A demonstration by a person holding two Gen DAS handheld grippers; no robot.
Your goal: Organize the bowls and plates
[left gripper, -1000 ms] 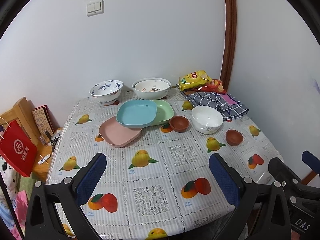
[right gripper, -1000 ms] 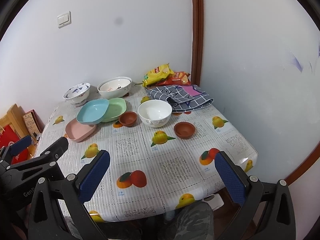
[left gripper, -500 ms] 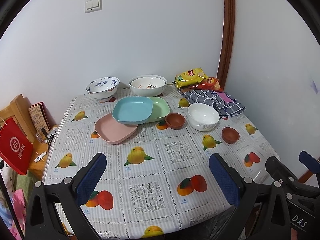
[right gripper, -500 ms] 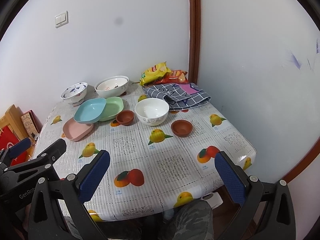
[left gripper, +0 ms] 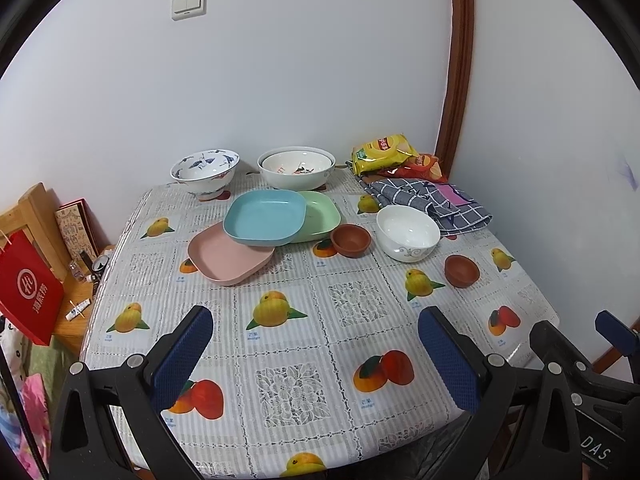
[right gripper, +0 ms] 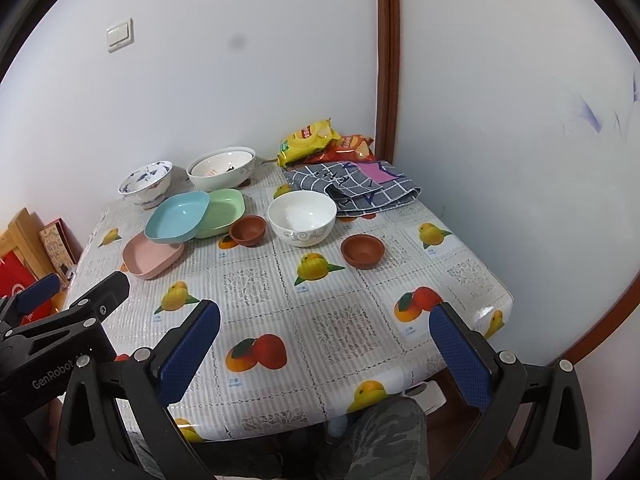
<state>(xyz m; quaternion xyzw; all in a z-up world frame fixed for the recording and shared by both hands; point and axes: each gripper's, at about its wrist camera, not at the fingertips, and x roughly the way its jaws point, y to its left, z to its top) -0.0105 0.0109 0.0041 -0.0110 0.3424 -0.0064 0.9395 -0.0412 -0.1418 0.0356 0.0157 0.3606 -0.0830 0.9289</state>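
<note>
Although the three plates (left gripper: 264,220) at 11 o'clock on the table (left gripper: 280,360) overlap loosely, nothing is properly stacked, so the sorting seems hardly begun. I count three plates: pink, blue, green. There are five bowls: two big ones (left gripper: 296,166) at 12 o'clock, one white bowl (left gripper: 407,232) and two small brown bowls (left gripper: 462,270) toward 1 o'clock. The left gripper (left gripper: 316,360) and the right gripper (right gripper: 324,352) hang with fingers wide apart, holding nothing.
</note>
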